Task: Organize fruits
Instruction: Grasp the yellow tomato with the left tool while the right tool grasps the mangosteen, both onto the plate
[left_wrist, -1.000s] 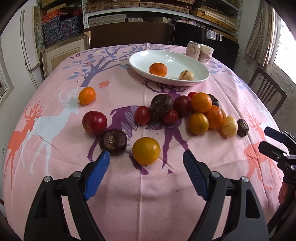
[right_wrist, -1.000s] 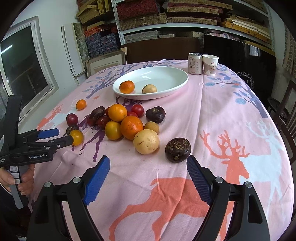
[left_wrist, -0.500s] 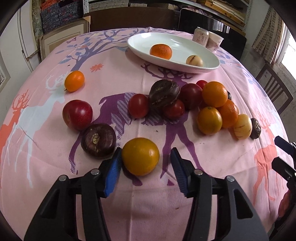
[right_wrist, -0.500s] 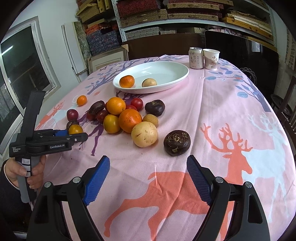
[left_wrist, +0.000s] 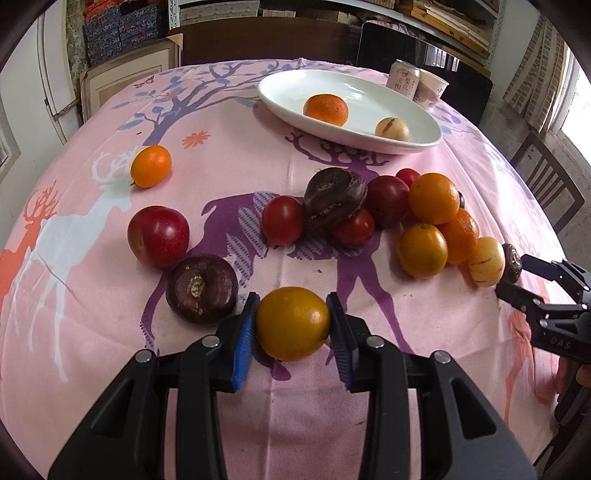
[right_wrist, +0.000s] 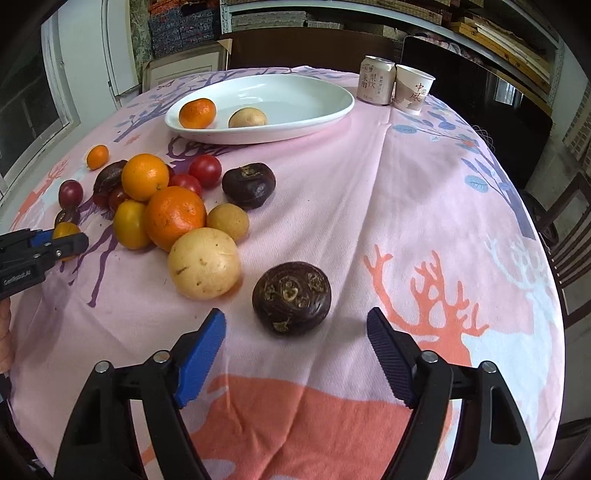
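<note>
Left wrist view: the left gripper (left_wrist: 291, 325) has just been closing its jaws, and both blue pads now press the sides of a yellow-orange citrus fruit (left_wrist: 293, 323) that rests on the pink deer-print tablecloth (left_wrist: 221, 155) near the near edge of the desk. A dark purple-brown round fruit (left_wrist: 201, 288) lies just beside the left pad, and a red plum (left_wrist: 158, 236) sits close behind it. A small orange kumquat-like fruit (left_wrist: 151, 166) lies apart toward the left edge. A cluster of red tomatoes, dark fruits and oranges (left_wrist: 388, 214) occupies the desk's middle. The white oval plate (left_wrist: 280, 92) toward the far edge holds a mandarin (left_wrist: 325, 109) and a small tan fruit (left_wrist: 392, 129). A drink can (left_wrist: 403, 79) and a paper cup (left_wrist: 431, 89) stand behind the plate. The right gripper (left_wrist: 515, 275) enters at the right edge, its tips near a dark fruit.

Right wrist view: the right gripper (right_wrist: 295, 332) has just been narrowing its jaws, which stand apart and grip nothing. A dark wrinkled round fruit (right_wrist: 291, 297) lies on the cloth just ahead of the tips, touching neither pad. A pale yellow round fruit (right_wrist: 204, 262) sits beside it to the left. The left gripper (right_wrist: 55, 240) shows at the left edge, clamped on the yellow-orange citrus fruit (right_wrist: 63, 230).
</note>
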